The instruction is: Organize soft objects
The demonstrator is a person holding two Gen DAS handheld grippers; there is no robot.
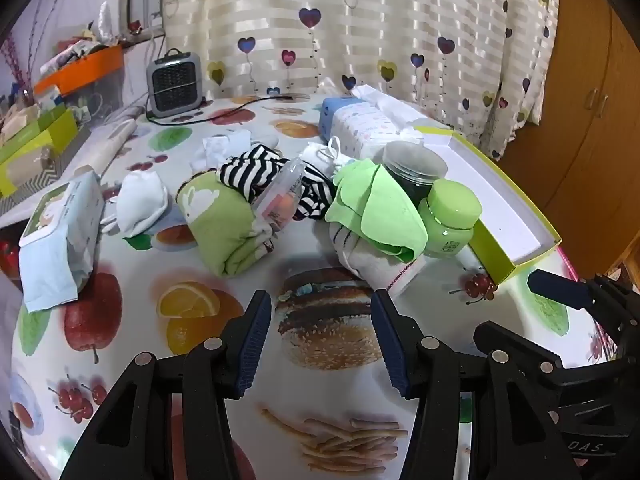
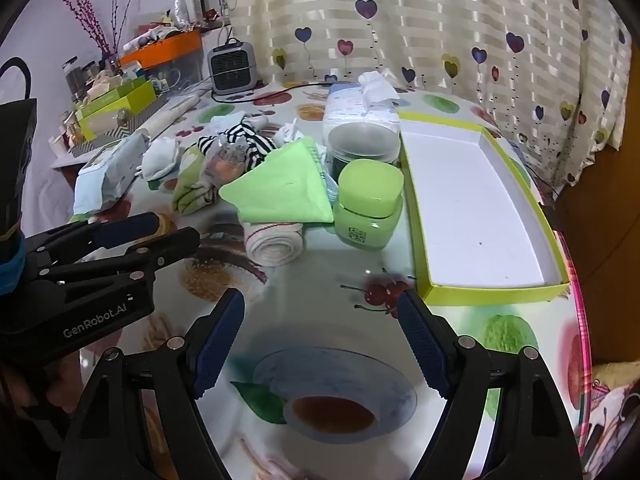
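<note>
I have both grippers low over the fruit-print tablecloth [image 1: 224,364], and neither has hold of anything. My left gripper [image 1: 322,336] has its jaws spread wide above the printed burger, and the soft things lie just beyond its fingertips: a rolled white cloth [image 1: 374,260] with a light green cloth [image 1: 376,208] draped over it sits nearest, just ahead of the right finger, while a folded green garment with a white rabbit [image 1: 220,224] lies ahead and slightly left. Behind those I see a black-and-white striped garment [image 1: 248,170], a small clear packet [image 1: 280,196] resting on it, and a white sock [image 1: 144,202] further left beside a pale blue wipes pack [image 1: 60,240]. My right gripper [image 2: 322,340] is equally wide open over a printed bowl, with the same rolled cloth [image 2: 274,244] ahead and to its left, well apart from the fingers. The green jar [image 2: 368,204] stands ahead of it, just beside the open yellow-green box [image 2: 492,294] on the right, whose white inside holds none of the cloths
</note>
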